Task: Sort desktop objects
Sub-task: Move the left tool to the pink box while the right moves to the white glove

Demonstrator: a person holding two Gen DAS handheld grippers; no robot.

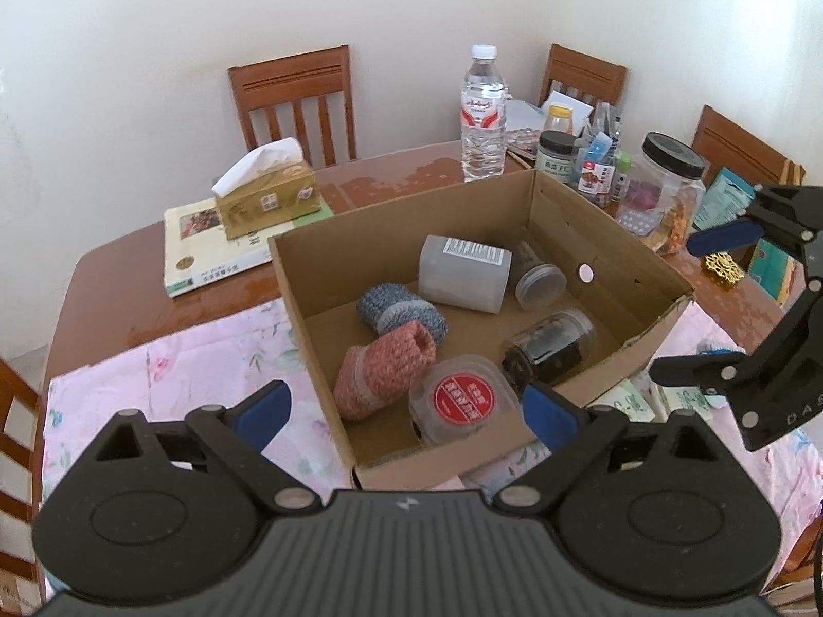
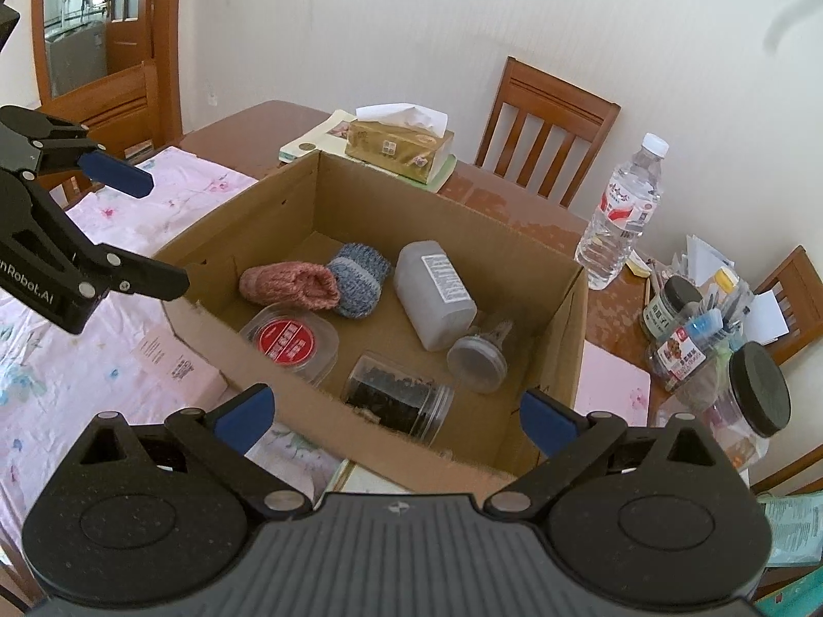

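Above the cardboard box (image 1: 576,205) on the counter (image 1: 128,298), left gripper (image 1: 406,406) and right gripper (image 2: 393,411) hang released, grasping nothing.

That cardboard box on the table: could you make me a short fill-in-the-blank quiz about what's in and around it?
1. The two knitted socks lie inside the ____.
2. The red-lidded tub lies next to the ____ sock.
3. Behind the box, the tissue box sits on a ____.
4. Both grippers are ____.

Missing: box; pink; book; open
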